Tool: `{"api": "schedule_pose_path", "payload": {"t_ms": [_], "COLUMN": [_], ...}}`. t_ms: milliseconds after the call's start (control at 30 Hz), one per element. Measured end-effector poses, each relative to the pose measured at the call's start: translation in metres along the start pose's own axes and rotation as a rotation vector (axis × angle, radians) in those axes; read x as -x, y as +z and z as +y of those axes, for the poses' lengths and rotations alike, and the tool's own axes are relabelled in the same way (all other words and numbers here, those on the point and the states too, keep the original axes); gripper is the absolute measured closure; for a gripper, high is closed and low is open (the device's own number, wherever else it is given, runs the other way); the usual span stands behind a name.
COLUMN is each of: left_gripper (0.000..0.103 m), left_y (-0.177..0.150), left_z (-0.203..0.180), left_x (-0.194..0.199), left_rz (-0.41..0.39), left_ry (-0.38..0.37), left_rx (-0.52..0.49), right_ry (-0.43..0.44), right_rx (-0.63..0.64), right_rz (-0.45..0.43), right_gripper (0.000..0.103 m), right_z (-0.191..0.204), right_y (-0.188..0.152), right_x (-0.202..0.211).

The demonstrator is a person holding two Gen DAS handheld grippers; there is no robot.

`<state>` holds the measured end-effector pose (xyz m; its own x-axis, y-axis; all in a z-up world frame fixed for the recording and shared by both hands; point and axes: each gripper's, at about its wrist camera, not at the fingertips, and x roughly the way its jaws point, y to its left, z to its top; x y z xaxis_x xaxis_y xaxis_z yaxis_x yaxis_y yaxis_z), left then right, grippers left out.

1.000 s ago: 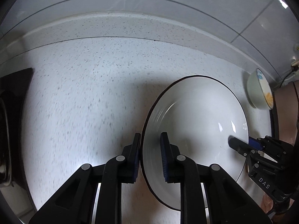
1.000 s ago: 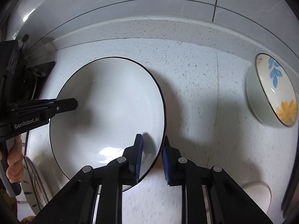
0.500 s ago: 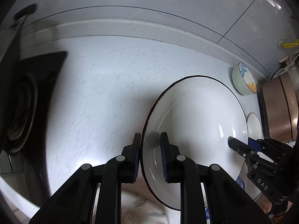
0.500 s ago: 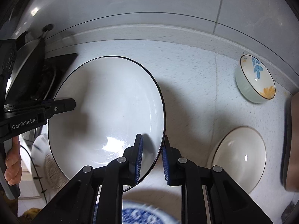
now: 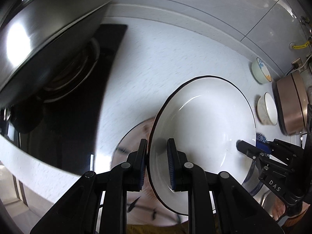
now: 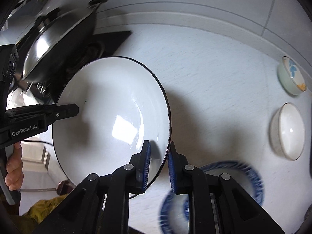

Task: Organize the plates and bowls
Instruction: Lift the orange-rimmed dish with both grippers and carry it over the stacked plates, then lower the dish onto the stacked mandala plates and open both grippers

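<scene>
Both grippers (image 5: 156, 161) (image 6: 158, 165) pinch the white plate's (image 6: 109, 117) rim — wok (image 6: 58, 37) close alongside.

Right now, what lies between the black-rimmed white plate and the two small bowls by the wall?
Right wrist view: only bare speckled countertop separates the plate from both bowls.

steel wok (image 5: 44, 39) sat far left on black glass hob (image 5: 78, 89) | copper-coloured pot (image 5: 290, 103) far right | speckled white countertop (image 5: 165, 62) beneath
</scene>
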<state>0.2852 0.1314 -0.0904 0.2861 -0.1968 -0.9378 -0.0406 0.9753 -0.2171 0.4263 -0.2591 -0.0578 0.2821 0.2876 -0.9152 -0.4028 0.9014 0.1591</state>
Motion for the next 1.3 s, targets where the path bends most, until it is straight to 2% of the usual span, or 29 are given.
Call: {"api": "schedule_pose_path", "payload": {"t_ms": [167,367,600,900,1067,1200,1300], "left_gripper": [0.088,0.088,0.088,0.089,0.089,0.089,0.089], "left_y": [-0.023,-0.030,-0.032,-0.040,-0.040,-0.038,-0.038], "left_z": [0.026,0.046,0.045,0.036,0.031,0.025,0.027], "left_x": [-0.007,-0.019,-0.017,-0.023,-0.028,-0.028,-0.027], "left_rz": [0.036,0.064,0.055,0.067,0.052,0.026,0.018], "left_ry": [-0.005,-0.025,-0.043,-0.055,-0.023,0.014,0.010], "left_rx": [0.002,0.001,-0.061,-0.069,-0.048,-0.071,-0.077], "right_ry": [0.012,-0.015,-0.051,-0.088,-0.093,-0.073,-0.069], "right_rx": [0.014,0.011,-0.023,-0.043,-0.051,-0.070,-0.074], "right_rz": [0.030,0.054,0.041,0.044,0.031,0.001,-0.020], "right_gripper": [0.087,0.087,0.087,0.088,0.092,0.094,0.096], "right_z": [0.020,0.034,0.046,0.058,0.052,0.047,0.045], "right_y": [-0.017,-0.022,-0.021,-0.034,-0.040,-0.045,-0.047], "right_x": [-0.018,-0.037,-0.037,-0.038,-0.035,-0.035,-0.034]}}
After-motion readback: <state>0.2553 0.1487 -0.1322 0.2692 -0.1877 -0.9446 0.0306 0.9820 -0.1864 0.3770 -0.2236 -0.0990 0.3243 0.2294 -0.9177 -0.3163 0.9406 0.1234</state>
